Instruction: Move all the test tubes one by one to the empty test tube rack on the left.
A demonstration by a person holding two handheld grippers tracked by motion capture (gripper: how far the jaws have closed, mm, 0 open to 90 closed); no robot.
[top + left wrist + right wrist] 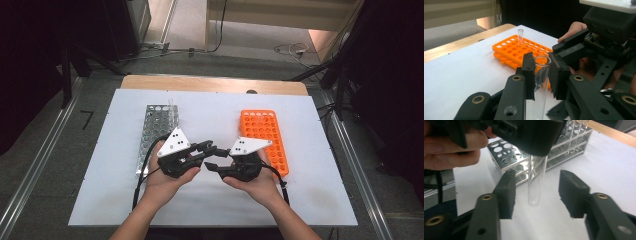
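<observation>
Midway through a hand-over above the white mat, the left gripper (541,75) pinches the glass test tube (541,82) near its mouth, the right gripper (536,192) stands open around its lower end, and racking it is left.

The test tube (541,75) at centre frame is clear, glossy glass. The rack (264,140) at right is bright orange smooth plastic; the rack (157,135) at left is shiny perforated metal. The table (215,84) edge at top is pale wood under a matt white sheet (210,120).
</observation>
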